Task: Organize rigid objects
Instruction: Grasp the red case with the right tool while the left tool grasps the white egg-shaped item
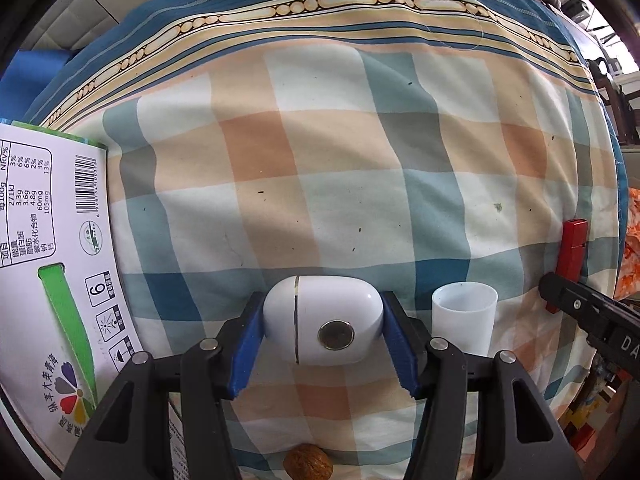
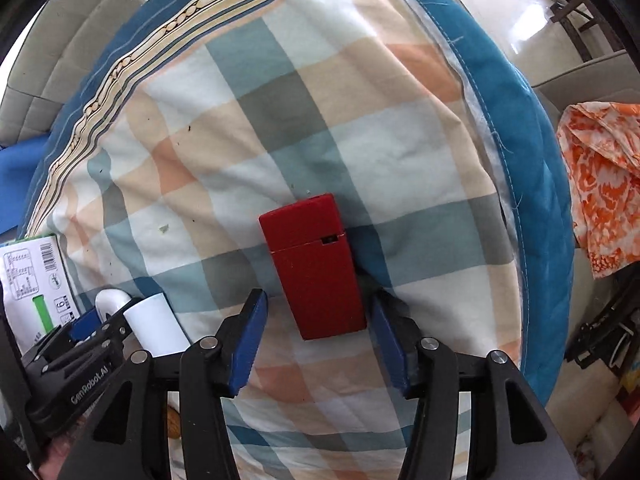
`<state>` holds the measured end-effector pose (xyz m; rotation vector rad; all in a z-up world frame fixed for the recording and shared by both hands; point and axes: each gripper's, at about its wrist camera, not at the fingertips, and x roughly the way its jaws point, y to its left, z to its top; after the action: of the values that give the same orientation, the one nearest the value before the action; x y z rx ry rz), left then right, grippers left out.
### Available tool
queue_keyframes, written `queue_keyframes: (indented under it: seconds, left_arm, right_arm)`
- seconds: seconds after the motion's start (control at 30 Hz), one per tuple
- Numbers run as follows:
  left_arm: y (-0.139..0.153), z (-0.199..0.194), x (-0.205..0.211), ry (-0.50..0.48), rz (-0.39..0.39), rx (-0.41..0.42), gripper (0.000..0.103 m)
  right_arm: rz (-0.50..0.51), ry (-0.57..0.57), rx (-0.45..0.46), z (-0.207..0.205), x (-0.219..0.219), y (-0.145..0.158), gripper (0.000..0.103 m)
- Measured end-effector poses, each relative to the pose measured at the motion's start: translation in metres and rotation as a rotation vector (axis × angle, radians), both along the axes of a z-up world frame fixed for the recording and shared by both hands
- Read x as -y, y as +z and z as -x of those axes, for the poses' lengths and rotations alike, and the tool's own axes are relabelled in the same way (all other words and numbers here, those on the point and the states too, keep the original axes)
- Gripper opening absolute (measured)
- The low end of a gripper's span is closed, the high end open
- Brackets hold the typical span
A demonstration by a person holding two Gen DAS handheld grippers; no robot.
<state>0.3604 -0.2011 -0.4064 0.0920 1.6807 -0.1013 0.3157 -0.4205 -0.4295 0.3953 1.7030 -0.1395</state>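
Observation:
A white rounded case [image 1: 320, 320] with a round metal button lies on the checked cloth between my left gripper's [image 1: 322, 340] blue pads, which touch both its sides. A white cup [image 1: 464, 320] stands just right of it, and also shows in the right wrist view [image 2: 156, 326]. A red rectangular box [image 2: 316, 264] lies flat on the cloth; my right gripper [image 2: 318, 340] is open around its near end, with a gap at the left pad. The box also shows in the left wrist view [image 1: 570, 256]. A walnut [image 1: 308, 466] lies under the left gripper.
A white carton [image 1: 48, 264] with a barcode and green stripe lies at the left of the cloth. The checked cloth [image 2: 360, 140] with a blue border covers the surface. An orange patterned fabric [image 2: 604, 184] lies off its right edge.

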Motion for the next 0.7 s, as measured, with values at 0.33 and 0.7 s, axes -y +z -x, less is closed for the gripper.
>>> queue_keyframes:
  seconds: [0.33,0.7]
  left_arm:
    - [0.011,0.015,-0.010,0.004,0.017,0.040,0.054]
    - [0.055,0.048,-0.020,-0.027,0.049,0.118,0.054]
  right_arm:
    - [0.101,0.039,0.029,-0.019,-0.014,0.008,0.038]
    - [0.064,0.056,0.096,0.026,-0.034,0.054,0.037]
